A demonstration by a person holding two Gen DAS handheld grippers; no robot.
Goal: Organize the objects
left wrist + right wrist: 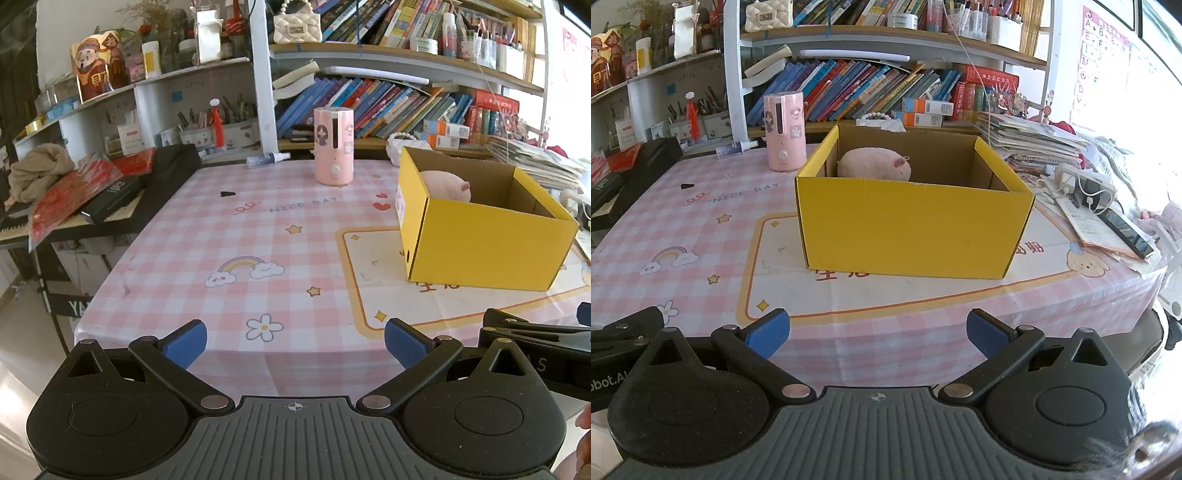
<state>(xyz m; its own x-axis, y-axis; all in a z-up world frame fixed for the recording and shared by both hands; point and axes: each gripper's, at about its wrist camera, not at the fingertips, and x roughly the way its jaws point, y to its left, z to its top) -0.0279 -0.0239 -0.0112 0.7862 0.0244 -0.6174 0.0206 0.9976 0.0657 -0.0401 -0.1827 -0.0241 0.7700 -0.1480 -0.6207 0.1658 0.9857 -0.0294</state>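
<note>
Jaws of both grippers stand wide apart with nothing between the blue pads. Left gripper (295,341) hangs over the near edge of the pink checked cloth (207,236); right gripper (878,332) sits just beside it, also at the near edge.

Ahead of the right jaws, close and roughly centred: yellow box (908,229), open at the top, standing on the cloth. Pink plush (873,164) lies inside it, toward the far left corner. From the left jaws the same box (487,247) is ahead and to the right, plush (445,184) visible over the rim.

Pink canister (333,146) stands upright far ahead of the left jaws, slightly right of centre, apart from the box. Small black scrap (227,193) lies on the cloth ahead-left of the left jaws. Paper stack (1034,144) sits beyond the box, to the right of the right jaws.
</note>
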